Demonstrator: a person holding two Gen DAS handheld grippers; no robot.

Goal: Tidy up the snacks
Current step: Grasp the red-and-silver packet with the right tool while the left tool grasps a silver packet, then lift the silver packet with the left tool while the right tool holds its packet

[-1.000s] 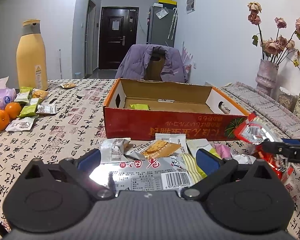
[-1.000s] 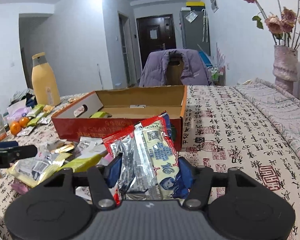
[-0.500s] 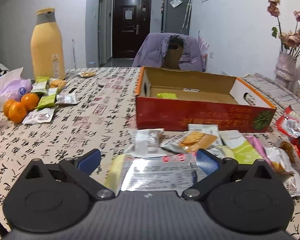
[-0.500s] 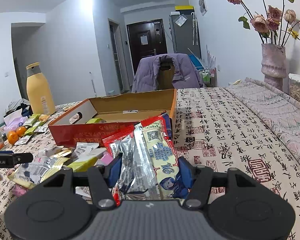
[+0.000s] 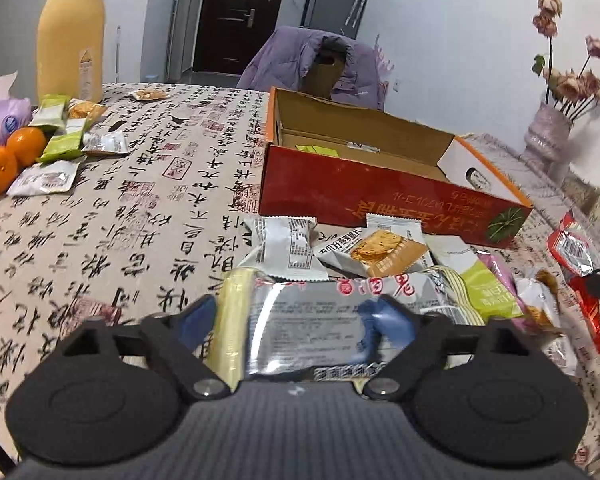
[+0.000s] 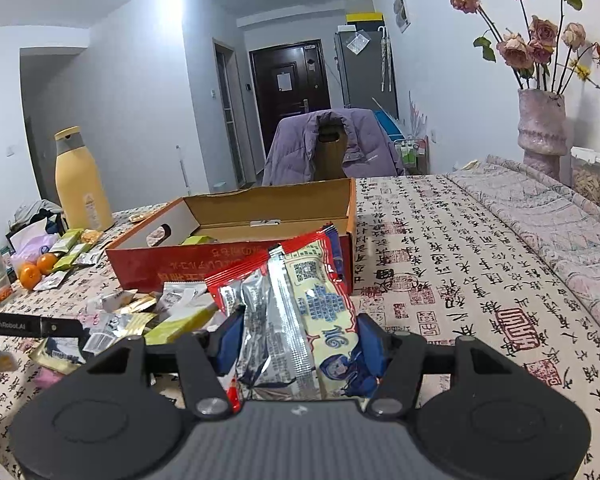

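Left wrist view: I am seeing the left gripper closing its jaws around a silver packet lying at 6 o'clock; whether its blue pads are pressing the foil yet, I cannot tell. The packet carries red Chinese characters and fine print blurred beyond reading. The red cardboard box at 1 o'clock is showing upside-down yellow characters I cannot read. In the right wrist view, the right gripper is gripping a red-edged foil snack bag printed with a QR code and a blue cartoon figure. "GenRobot.AI" is showing on the left gripper's finger at 9 o'clock.
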